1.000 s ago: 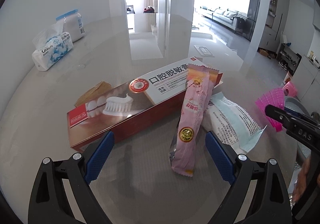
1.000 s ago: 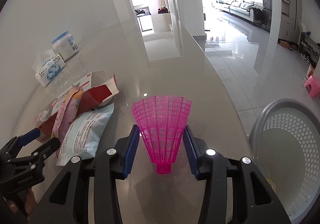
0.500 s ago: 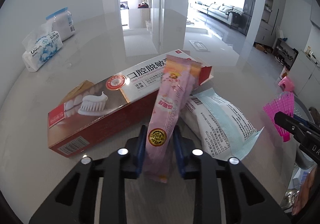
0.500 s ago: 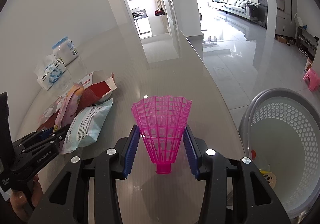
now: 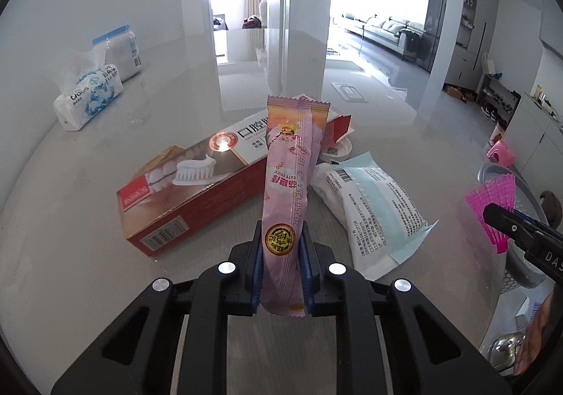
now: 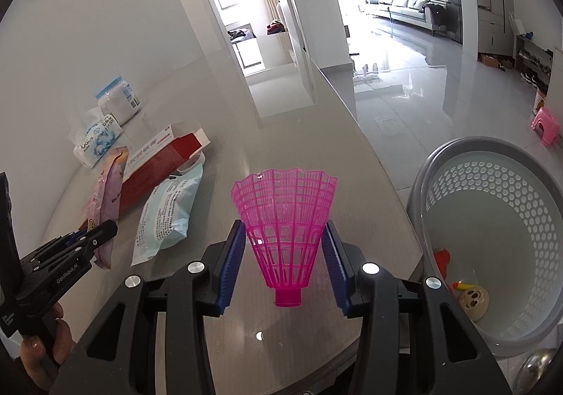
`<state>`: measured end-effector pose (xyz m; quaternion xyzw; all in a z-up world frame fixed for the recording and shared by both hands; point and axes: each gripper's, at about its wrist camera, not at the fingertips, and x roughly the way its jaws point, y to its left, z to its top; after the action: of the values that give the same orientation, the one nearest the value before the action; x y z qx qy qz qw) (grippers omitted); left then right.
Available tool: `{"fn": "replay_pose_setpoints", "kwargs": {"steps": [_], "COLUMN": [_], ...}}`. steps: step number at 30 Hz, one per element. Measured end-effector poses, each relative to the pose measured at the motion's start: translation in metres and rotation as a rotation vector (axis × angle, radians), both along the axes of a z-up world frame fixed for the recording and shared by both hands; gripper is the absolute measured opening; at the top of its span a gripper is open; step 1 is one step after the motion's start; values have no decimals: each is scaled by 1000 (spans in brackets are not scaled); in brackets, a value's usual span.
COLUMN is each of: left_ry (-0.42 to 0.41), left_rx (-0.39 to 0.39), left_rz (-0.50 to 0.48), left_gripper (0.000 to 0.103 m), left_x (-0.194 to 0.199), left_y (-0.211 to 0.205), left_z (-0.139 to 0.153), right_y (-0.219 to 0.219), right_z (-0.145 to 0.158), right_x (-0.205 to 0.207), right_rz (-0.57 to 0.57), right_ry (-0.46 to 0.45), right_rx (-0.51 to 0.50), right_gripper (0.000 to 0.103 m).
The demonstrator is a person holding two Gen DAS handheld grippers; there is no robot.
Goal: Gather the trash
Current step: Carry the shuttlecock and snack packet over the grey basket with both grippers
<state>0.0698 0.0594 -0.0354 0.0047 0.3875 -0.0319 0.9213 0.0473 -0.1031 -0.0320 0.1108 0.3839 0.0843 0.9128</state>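
My left gripper [image 5: 281,240] is shut on the lower end of a long pink snack wrapper [image 5: 290,176], which leans up over a red toothpaste box [image 5: 197,190] on the grey table. A white and pale blue packet [image 5: 376,215] lies just right of the box. My right gripper [image 6: 284,236] is shut on a pink plastic shuttlecock skirt [image 6: 285,215], held above the table's right edge beside a grey perforated basket [image 6: 422,183]. The basket holds a few small bits. The left gripper [image 6: 102,229] shows at the left of the right wrist view, with the wrapper [image 6: 109,183] in it.
A tissue pack [image 5: 88,95] and a blue-lidded jar [image 5: 119,50] stand at the table's far left by the wall. A small white lid [image 5: 337,152] lies behind the box. On the floor beyond the basket stands a pink stool [image 6: 545,124].
The left gripper closed on the pink wrapper and lifted its end off the table. The right gripper carried the shuttlecock toward the basket, which now fills more of its view.
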Motion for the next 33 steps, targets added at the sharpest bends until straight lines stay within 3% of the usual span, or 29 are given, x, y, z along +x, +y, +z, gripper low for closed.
{"fn": "replay_pose_setpoints", "kwargs": {"steps": [8,16,26,33], "left_ry": [-51,-53,-118,-109], "left_rx": [-21,-18,-1,21], "left_rz": [-4,-81,-196,-320], "left_gripper": [18,18,18,18], "left_x": [-11,-7,-6,2], "left_y": [1,-22,-81,-142], "left_z": [16,26,51,46], "right_y": [-6,-23,-68,-127], "right_z": [9,11,12,0], "right_x": [-9,-18,-34,-55], "right_rz": [-11,-64,-141,-270], "right_ry": [-31,-44,-69,-79], "right_rx": [-2,5,48,60], "right_gripper": [43,43,43,43]}}
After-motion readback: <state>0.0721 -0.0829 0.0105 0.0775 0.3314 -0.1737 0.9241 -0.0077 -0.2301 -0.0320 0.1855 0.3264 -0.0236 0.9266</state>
